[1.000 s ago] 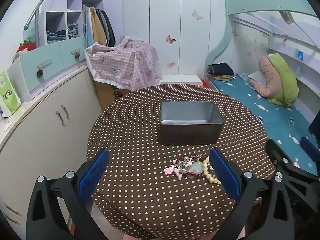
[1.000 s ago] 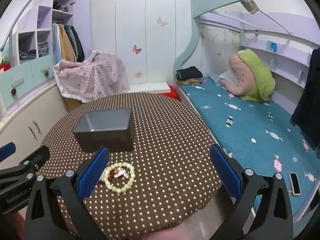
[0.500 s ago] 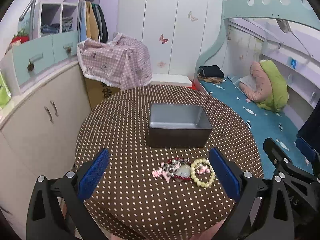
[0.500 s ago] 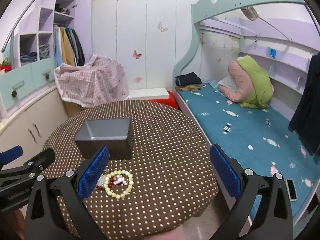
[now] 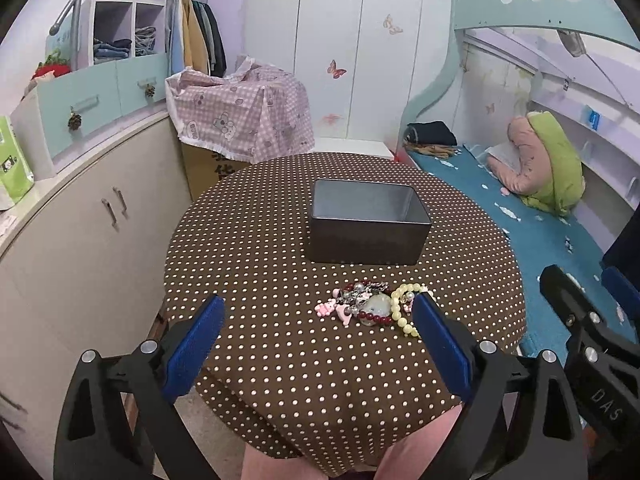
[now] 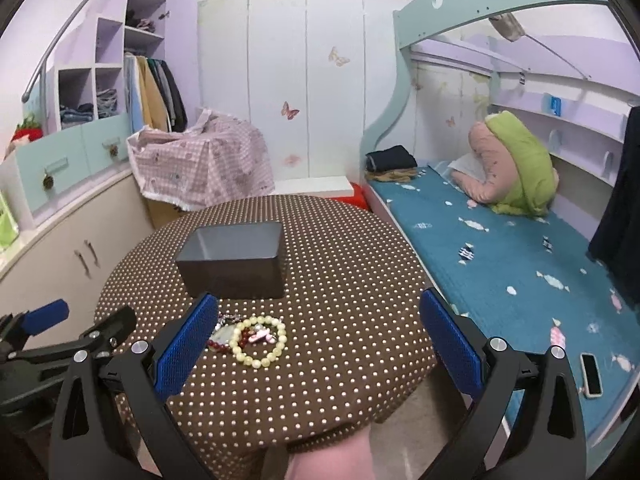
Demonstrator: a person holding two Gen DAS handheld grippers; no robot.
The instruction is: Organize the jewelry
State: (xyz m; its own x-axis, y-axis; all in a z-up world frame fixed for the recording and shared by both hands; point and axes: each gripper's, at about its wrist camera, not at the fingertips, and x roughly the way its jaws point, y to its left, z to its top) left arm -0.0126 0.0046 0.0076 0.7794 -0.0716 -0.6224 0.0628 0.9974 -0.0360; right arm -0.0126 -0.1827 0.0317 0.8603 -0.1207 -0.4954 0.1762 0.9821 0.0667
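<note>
On the right hand-held gripper (image 5: 592,320), white letters read "DAS".

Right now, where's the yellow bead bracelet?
The yellow bead bracelet lies on the dotted tablecloth, nearer than the grey tin box, touching the dark red bead bracelet, by the right gripper's left finger.

The table (image 5: 280,360) wore brown cloth with white dots. The box (image 5: 366,240) was dark grey. Pale yellow beads (image 6: 262,340) lay beside dark red ones (image 5: 380,320); the tongs' pads (image 5: 440,344) were blue.
</note>
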